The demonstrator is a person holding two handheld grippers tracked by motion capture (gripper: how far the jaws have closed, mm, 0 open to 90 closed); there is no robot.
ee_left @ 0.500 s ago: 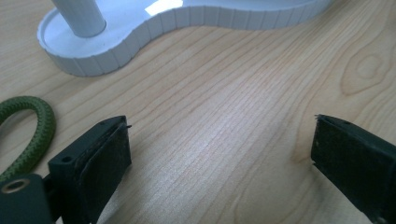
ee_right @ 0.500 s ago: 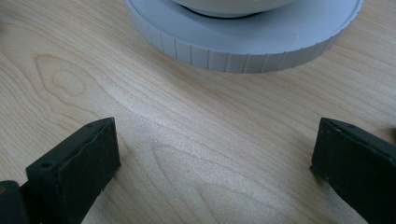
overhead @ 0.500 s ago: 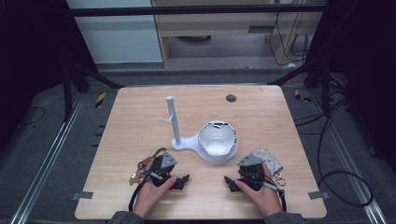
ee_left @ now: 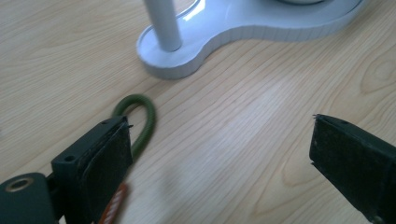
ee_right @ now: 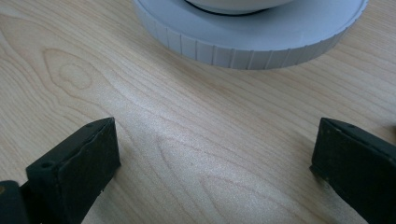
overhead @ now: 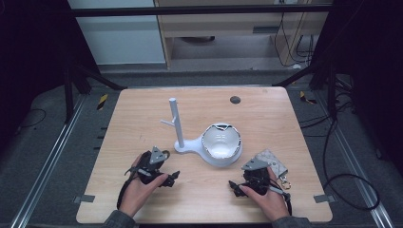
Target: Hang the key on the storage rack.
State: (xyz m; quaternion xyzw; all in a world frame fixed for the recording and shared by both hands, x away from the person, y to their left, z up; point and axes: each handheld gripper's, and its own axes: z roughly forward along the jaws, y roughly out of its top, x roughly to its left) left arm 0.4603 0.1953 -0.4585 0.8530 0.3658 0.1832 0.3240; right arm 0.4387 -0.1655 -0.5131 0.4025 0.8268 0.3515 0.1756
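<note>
Both claws are held released and low over the bench (overhead: 142,114): left claw (overhead: 172,177), right claw (overhead: 234,185). Nothing is gripped. The white stand (overhead: 183,145) with its bowl (overhead: 221,142) lies just ahead of both, apparently awaiting approach.

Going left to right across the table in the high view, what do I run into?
Left gripper → white stand's upright post → white bowl on the stand's round base → right gripper. The small dark hole sits far back, so I've left it out.
</note>
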